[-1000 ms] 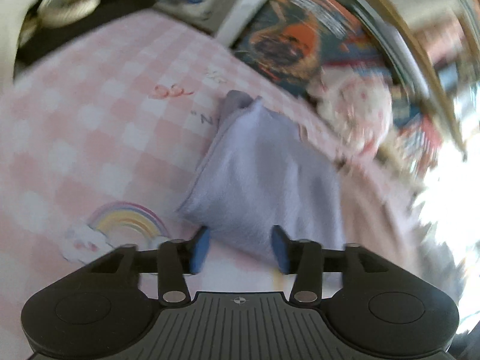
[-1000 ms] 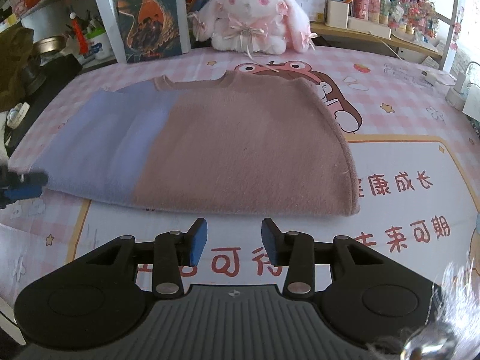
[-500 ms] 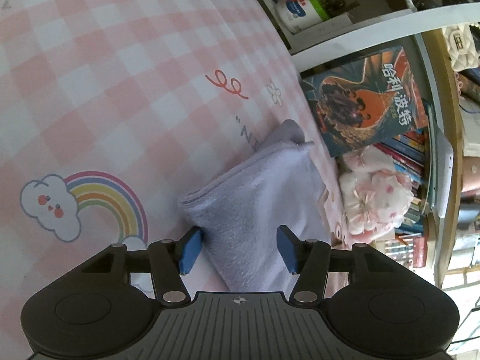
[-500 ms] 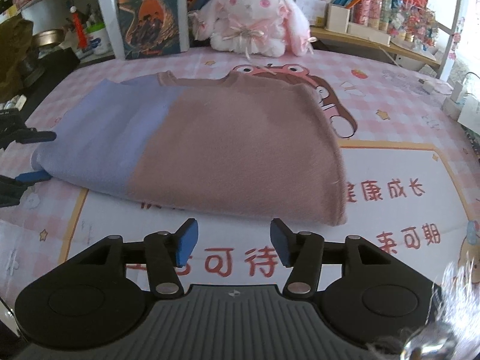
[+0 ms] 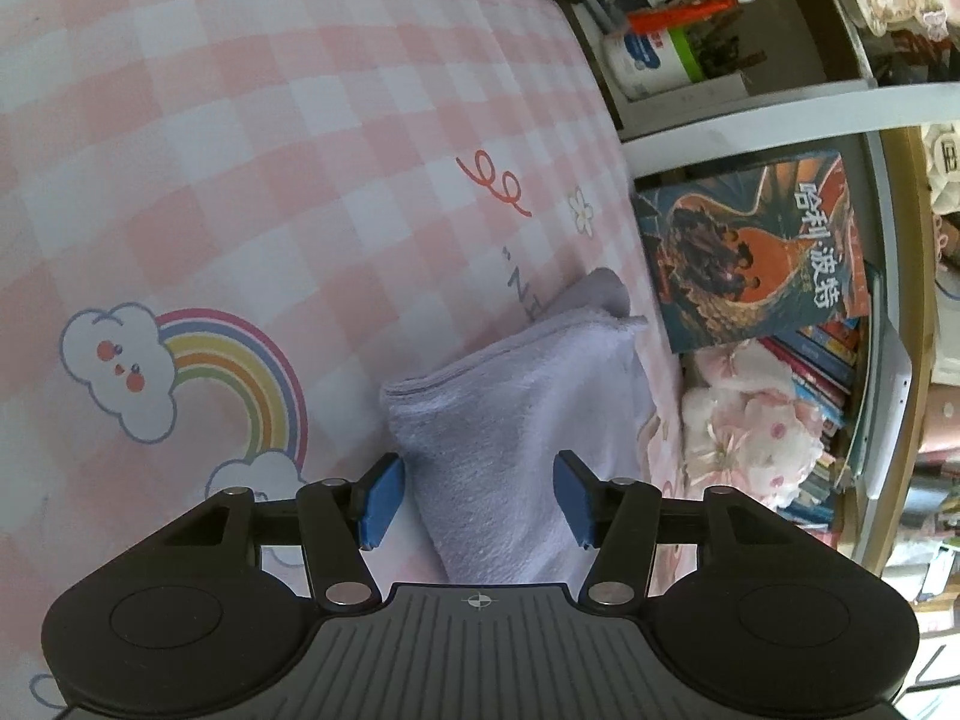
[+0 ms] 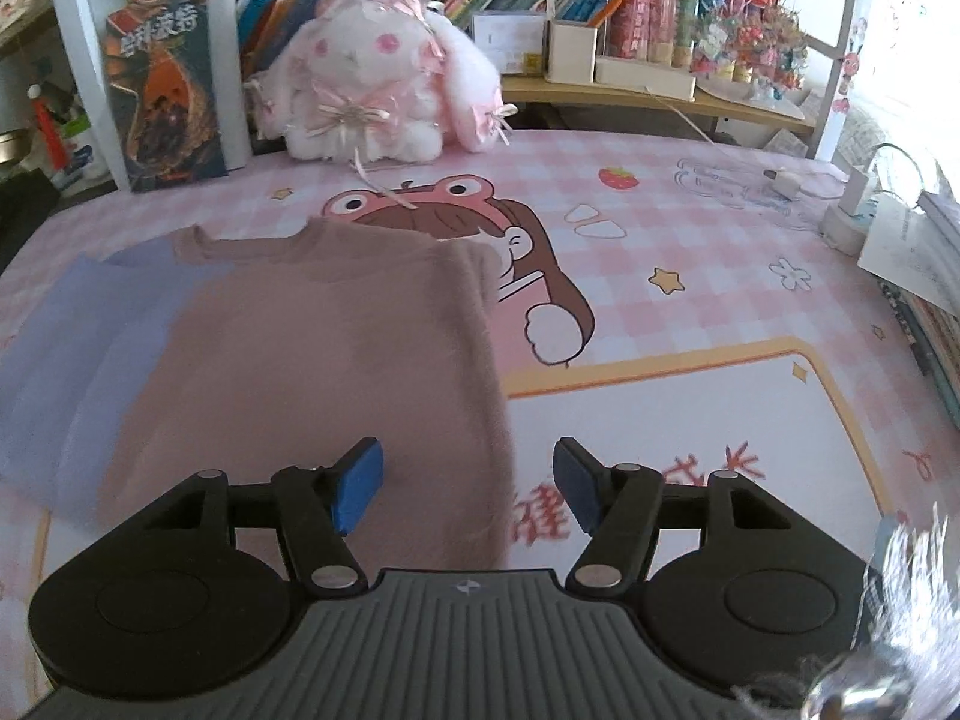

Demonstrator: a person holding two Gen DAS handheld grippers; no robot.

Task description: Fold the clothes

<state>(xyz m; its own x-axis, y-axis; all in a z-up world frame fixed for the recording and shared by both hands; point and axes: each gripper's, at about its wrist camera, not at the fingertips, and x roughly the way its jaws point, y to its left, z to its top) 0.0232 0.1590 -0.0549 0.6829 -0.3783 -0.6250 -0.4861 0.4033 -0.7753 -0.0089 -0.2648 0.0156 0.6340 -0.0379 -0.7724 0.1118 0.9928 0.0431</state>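
A folded sweater lies flat on the pink checked table mat (image 6: 690, 276). Its body is dusty pink (image 6: 336, 348) and its left end is lavender (image 6: 66, 360). In the left wrist view the lavender end (image 5: 528, 420) sits between the fingers of my left gripper (image 5: 477, 501), which is open around its near corner, not closed on it. My right gripper (image 6: 468, 486) is open and straddles the pink right edge of the sweater near its front corner.
A white and pink plush rabbit (image 6: 372, 90) and a poster book (image 6: 165, 102) stand at the back edge before bookshelves. A charger and cable (image 6: 780, 183) and papers (image 6: 912, 252) lie at the far right. The mat's rainbow print (image 5: 228, 372) lies left of the sweater.
Both grippers have opened wider. My left gripper has closed in on the lavender end. My right gripper has moved forward and right, from in front of the sweater to over its right edge.
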